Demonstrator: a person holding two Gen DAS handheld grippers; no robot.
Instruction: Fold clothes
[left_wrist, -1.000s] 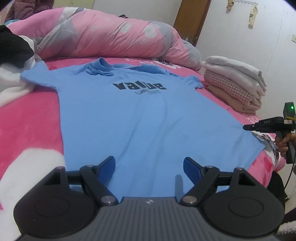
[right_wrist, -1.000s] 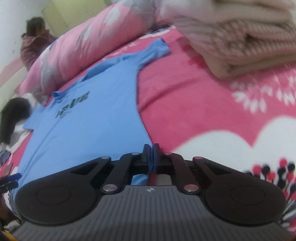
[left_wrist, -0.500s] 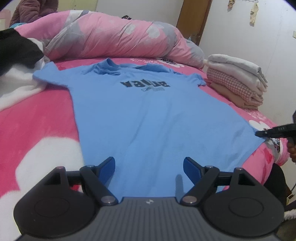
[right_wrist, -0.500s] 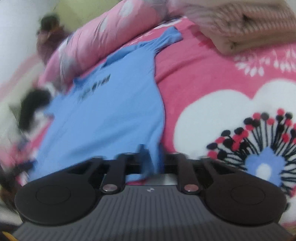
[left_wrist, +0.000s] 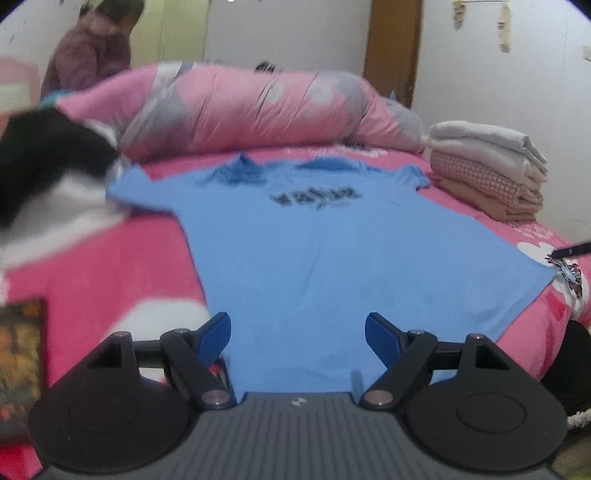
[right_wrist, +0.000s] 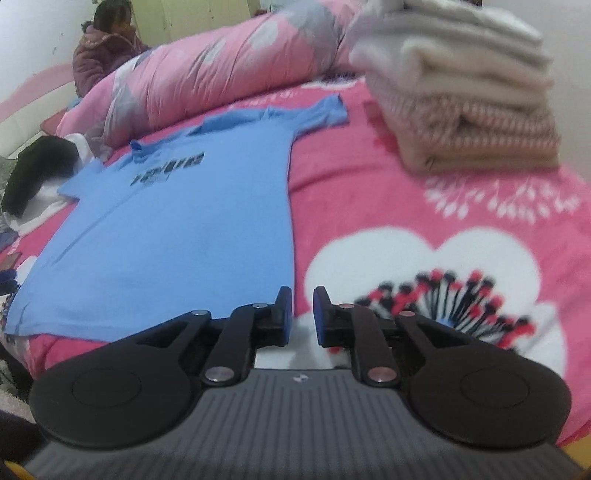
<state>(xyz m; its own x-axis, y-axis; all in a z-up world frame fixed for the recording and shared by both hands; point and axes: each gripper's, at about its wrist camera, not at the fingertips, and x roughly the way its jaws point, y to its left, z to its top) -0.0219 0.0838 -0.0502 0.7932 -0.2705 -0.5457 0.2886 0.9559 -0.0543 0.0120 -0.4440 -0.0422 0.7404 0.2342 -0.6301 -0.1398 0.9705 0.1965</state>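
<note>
Lying flat and face up on a pink bed (left_wrist: 92, 266), a light blue T-shirt (left_wrist: 332, 251) is spread to its full length. Its long axis runs straight away from the left gripper (left_wrist: 297, 336): the hem is nearest that gripper and hangs slightly over the bed's edge, and the collar points to the far end, towards a rolled pink and grey duvet (left_wrist: 258, 107). Dark printed lettering (left_wrist: 317, 195) crosses the chest, beyond the gripper, and the two short sleeves stretch out to either side.

The left gripper hovers above the hem with its blue-padded jaws wide apart, holding nothing; only shirt fabric shows below and between them.

The right gripper (right_wrist: 303, 317) sits at the shirt's side edge near the hem corner, the shirt stretching away ahead and to its left. Its jaws are opening, a narrow gap already between them, and nothing is caught in that gap; the bed's pink cover with a white heart and a red and black flower print (right_wrist: 454, 299) lies just ahead and to the right.

Further ahead on the right, a stack of folded cream and checked clothes (right_wrist: 465, 107) rests on the bed. A black and white garment (left_wrist: 40, 173) lies far ahead to the left gripper's left, touching the sleeve there. A person in a purple jacket (right_wrist: 103, 51) sits beyond the duvet.
</note>
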